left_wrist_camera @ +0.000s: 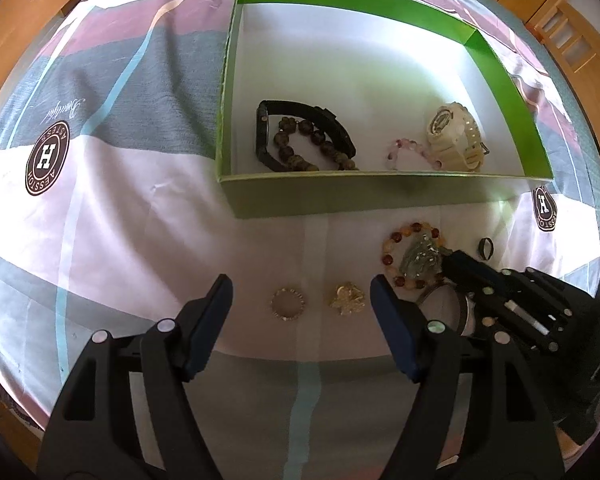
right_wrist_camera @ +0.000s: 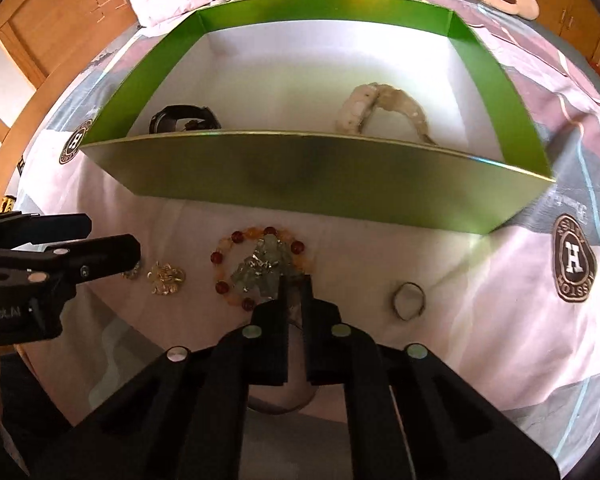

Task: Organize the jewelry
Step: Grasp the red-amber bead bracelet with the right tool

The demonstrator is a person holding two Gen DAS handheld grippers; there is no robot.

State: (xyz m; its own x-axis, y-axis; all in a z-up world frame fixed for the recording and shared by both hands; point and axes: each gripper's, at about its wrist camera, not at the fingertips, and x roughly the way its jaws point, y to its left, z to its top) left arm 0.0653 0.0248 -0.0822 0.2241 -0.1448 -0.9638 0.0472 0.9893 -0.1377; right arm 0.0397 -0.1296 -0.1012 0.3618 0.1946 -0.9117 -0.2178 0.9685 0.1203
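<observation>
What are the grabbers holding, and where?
Left fingers: open, holding nothing. Right fingers are shut at the near edge of the amber bead bracelet, by its green stone; whether they pinch it cannot be told.

Green box (left_wrist_camera: 340,196) on the bed holds black watch (left_wrist_camera: 268,128), dark beads (left_wrist_camera: 300,152), pink beads (left_wrist_camera: 408,150), cream watch (left_wrist_camera: 456,136); near it lie amber bracelet (left_wrist_camera: 404,254), gold brooch (left_wrist_camera: 346,299), rings.

Patterned bedsheet (left_wrist_camera: 112,208), wooden furniture (left_wrist_camera: 572,36)
</observation>
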